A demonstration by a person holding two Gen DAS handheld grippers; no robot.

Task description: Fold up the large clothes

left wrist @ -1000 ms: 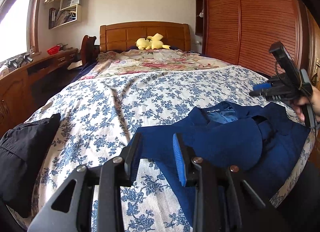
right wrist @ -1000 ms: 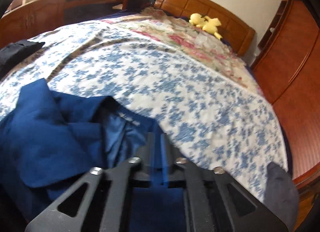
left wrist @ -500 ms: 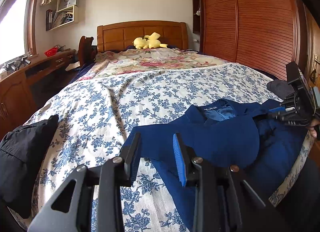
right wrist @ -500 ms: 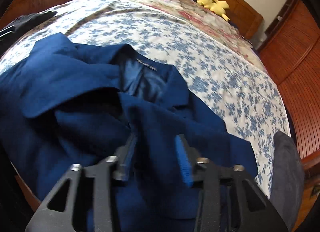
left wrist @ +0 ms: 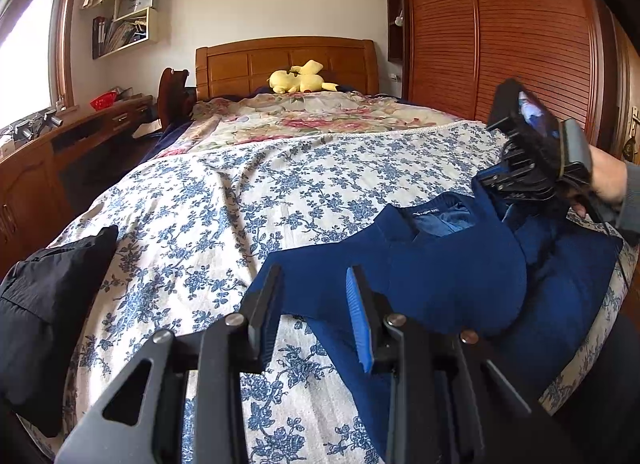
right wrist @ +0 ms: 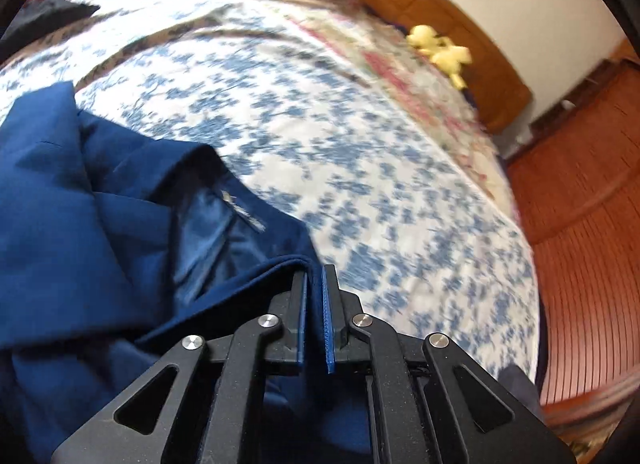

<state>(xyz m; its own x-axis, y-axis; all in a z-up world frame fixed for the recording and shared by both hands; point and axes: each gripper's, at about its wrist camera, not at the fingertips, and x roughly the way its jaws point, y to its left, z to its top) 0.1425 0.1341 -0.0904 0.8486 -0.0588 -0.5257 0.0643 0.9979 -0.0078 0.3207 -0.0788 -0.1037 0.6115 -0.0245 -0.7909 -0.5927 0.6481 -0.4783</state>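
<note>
Blue jacket (left wrist: 452, 276) rumpled on floral bedspread (left wrist: 248, 199) — right gripper (left wrist: 490, 183) pinching it.

Left wrist view: low over the bed's foot, facing along the bedspread (left wrist: 248, 199) toward the headboard (left wrist: 286, 59) — room visible at distance. Right wrist view: tilted steeply down, rolled, close above the blue jacket (right wrist: 80, 232). Shared — jacket, bedspread, headboard, yellow plush toy (left wrist: 298, 81).

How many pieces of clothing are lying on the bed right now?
2. A blue jacket lies at the near right of the bed, and a black garment sits at the near left edge. Others may be hidden beyond the frame.
</note>
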